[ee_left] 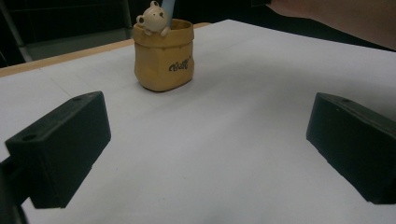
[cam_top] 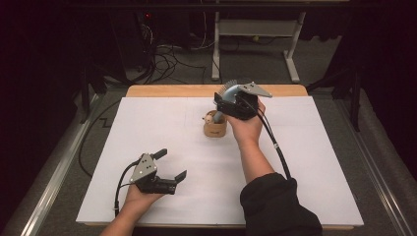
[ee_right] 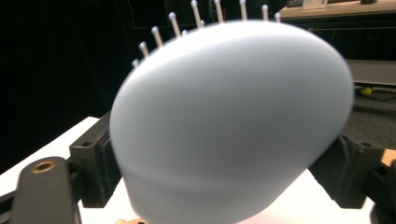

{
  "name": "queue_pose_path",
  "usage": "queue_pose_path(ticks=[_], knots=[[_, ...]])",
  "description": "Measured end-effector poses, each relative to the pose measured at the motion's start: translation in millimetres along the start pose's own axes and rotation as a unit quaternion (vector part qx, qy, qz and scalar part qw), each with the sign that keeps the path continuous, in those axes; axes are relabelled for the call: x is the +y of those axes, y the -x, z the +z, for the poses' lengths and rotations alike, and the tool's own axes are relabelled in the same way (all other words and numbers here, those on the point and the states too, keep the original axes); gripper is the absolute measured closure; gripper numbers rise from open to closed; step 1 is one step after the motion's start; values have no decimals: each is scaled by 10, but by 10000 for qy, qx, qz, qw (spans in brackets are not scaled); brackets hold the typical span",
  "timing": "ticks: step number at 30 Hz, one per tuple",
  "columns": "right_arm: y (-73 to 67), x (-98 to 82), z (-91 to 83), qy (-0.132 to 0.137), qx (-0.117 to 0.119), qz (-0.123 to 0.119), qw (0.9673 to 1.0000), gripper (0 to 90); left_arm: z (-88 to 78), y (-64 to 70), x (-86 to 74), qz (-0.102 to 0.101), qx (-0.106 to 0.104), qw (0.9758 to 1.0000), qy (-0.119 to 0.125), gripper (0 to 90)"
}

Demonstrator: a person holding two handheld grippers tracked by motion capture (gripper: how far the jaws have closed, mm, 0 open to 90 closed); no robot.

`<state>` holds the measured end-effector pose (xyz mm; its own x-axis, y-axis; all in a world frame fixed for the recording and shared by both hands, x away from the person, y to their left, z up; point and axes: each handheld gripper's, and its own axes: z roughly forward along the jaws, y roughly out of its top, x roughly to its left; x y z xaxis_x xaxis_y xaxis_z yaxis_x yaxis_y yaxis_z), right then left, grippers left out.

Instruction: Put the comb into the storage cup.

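**Right tool holds hairbrush head above the bear cup**

The right tool (cam_top: pixel 235 101) sits over the far middle of the tabletop (cam_top: pixel 295 162), its jaws set wide on either side of the head of a pale blue hairbrush (ee_right: pixel 233 121). In the right gripper view the smooth back of the brush head lies between the two black jaws, with the jaws close against its sides; whether the pads press on it I cannot tell for certain, though the brush stands tilted in the air with the tool around it. White-tipped bristles (ee_right: pixel 196 14) stick out past the far edge of the head. In the high view the brush handle slants down from the tool into a small tan cup (cam_top: pixel 215 127), and the bristles point away toward the tabletop's far edge.

The cup stands upright near the middle of the far half of the tabletop, just beside the right hand (cam_top: pixel 247 127). It is shaped like a sack, has dark lettering on its side and a small bear figure (ee_left: pixel 153 17) on its rim, with the blue handle rising behind the bear.

The left tool (cam_top: pixel 167 164) rests near the near-left corner, well apart from the cup, its jaws wide apart with only bare white tabletop between them.
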<state>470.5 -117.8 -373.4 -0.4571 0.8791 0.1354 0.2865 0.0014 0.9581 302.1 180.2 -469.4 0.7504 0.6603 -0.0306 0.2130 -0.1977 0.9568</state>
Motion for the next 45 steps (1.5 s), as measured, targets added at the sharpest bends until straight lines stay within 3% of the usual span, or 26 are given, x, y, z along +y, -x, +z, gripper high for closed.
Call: queue_pose_path(ticks=[40,45], knots=[[265,-146,-232,-18,-215,205,9996,132,11,-1,-2,62,26,10000,-28,8],[282,-164,-257,-2,-237,147,9996,127,13,-1,-2,65,25,10000,-26,8]])
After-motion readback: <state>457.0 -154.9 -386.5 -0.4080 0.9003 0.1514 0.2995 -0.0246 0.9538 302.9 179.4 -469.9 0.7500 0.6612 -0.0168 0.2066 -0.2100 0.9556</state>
